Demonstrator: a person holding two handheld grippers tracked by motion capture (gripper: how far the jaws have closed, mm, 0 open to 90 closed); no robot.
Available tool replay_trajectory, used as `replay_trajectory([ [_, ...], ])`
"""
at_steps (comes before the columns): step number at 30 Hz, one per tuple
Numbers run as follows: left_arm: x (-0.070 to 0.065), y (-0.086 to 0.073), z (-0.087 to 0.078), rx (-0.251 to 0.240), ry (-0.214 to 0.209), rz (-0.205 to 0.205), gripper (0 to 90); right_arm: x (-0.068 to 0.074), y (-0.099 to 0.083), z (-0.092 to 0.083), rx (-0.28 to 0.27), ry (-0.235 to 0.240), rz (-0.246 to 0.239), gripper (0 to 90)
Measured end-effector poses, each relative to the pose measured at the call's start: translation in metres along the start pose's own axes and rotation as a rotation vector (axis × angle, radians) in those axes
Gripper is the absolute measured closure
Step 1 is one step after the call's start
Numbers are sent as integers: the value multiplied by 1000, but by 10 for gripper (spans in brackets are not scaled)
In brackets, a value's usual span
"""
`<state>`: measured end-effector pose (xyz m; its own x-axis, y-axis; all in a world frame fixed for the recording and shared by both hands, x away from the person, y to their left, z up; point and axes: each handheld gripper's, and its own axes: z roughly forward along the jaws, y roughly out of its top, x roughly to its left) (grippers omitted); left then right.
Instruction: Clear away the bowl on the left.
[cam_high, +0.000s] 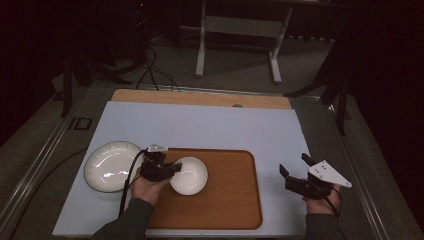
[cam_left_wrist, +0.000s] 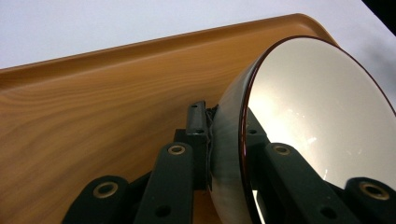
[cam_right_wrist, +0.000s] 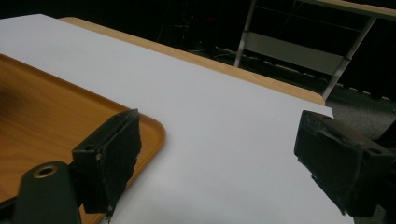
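left tongs (cam_high: 175, 169) clamped on white bowl (cam_high: 190, 175) rim; right tongs (cam_high: 296, 167) apart

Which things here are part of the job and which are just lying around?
In the job: bowl, clamped at its rim by the left gripper; tray under it.
Lying about: plate left of the tray; right gripper, open and idle over the white mat.
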<state>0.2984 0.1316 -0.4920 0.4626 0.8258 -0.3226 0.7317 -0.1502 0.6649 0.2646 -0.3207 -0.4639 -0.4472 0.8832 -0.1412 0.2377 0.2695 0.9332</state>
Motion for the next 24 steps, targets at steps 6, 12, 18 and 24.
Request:
replay_trajectory([
  [6,-2,-1,3,8,-7,-1,806,0,0,0,0,1,-1,142],
  [12,-4,-3,6,17,-15,2,805,0,0,0,0,2,-1,142],
  [18,-6,-3,8,20,-18,-1,804,0,0,0,-1,2,0,142],
  [24,-8,-5,12,29,-27,-1,803,0,0,0,-2,2,0,142],
])
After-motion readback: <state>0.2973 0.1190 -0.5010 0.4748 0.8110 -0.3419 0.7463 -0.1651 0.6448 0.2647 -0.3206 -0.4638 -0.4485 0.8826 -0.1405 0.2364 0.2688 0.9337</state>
